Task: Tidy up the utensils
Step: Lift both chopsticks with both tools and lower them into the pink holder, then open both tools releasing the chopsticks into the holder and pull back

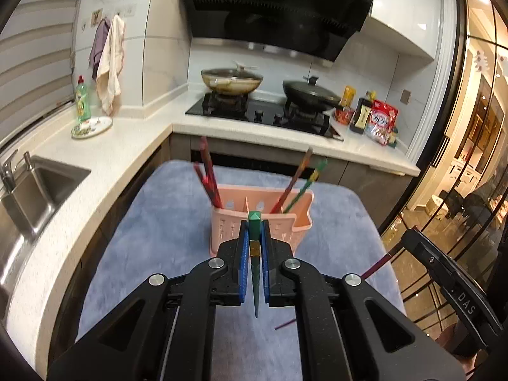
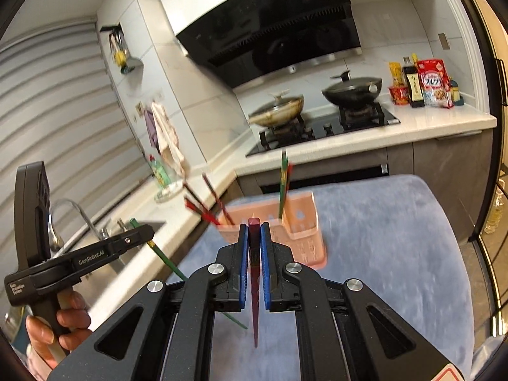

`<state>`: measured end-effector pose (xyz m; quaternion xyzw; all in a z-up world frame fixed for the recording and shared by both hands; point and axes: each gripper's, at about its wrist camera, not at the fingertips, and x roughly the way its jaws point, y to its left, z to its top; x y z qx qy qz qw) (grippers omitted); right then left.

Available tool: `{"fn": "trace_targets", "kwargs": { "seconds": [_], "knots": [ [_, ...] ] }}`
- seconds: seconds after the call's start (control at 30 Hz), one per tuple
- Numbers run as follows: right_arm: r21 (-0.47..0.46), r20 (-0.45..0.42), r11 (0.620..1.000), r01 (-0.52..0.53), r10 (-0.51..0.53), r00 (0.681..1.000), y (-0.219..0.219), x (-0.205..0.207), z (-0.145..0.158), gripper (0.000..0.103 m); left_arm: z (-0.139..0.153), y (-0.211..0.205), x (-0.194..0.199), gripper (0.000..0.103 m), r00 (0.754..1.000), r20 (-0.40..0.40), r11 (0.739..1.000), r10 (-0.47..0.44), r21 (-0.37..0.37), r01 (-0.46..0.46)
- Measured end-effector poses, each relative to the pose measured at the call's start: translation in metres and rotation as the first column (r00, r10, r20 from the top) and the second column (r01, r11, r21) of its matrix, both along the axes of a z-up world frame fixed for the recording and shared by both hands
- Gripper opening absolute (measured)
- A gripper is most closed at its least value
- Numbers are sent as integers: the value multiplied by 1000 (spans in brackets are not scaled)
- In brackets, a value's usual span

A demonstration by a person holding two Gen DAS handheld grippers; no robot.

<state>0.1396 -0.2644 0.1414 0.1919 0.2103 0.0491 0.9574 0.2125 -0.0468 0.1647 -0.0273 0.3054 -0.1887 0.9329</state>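
Nearest to me, my left claw (image 1: 254,247) is clamped tight on a green chopstick (image 1: 255,273), thick end forward, thin tip trailing back under the camera. My right claw (image 2: 254,250) is shut the same way on a dark red chopstick (image 2: 255,285). Both hang above the blue-grey mat (image 1: 165,238).

Just ahead stands the pink utensil holder (image 1: 263,222), divided into compartments: red chopsticks (image 1: 208,174) lean out of the left one, and a brown-red and a green stick (image 1: 303,184) lean out of the right.

As I judge it, the step in hand is dropping each stick into its matching compartment. To do it well I would tip each claw so the thin tip leads down, centre it over the opening clear of the leaning sticks, lower it well in, then let go, one hand at a time so the holder does not get knocked.

Hard to read: the holder is motion-blurred in the right view, its inner floor is hidden, and the thin purple sliver on the mat (image 1: 285,324) I cannot identify. Beyond, the counter (image 1: 127,146) carries a sink and stove.
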Motion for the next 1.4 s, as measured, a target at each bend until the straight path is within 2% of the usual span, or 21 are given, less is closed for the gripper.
{"fn": "trace_targets", "kwargs": {
  "seconds": [0.2,0.33,0.47,0.6,0.7,0.93,1.17,1.4],
  "knots": [
    [40,86,999,17,-20,996,-15,30,36,7,46,-3,18,7,995,96,999,16,-45,-11],
    [32,145,999,43,-47,988,-23,55,60,7,69,-5,38,7,988,148,998,45,-57,-36],
    [27,173,997,71,-75,982,-29,83,75,7,79,-6,58,7,980,180,996,84,-57,-75],
    [16,176,996,90,-91,980,-32,105,78,7,79,-7,77,7,978,184,994,102,-58,-93],
    [4,157,995,97,-96,983,-32,122,72,7,72,-10,89,7,977,181,994,111,-40,-106],
    [13,64,995,96,-97,993,-36,150,31,7,45,-13,113,7,983,146,994,110,-30,-107],
    [23,-11,997,77,-77,997,-30,164,-3,7,13,-14,128,7,990,81,993,116,-12,-116],
    [13,-53,998,58,-57,997,-22,172,-21,7,-3,-13,134,7,991,56,993,120,-8,-120]
  ]
}}
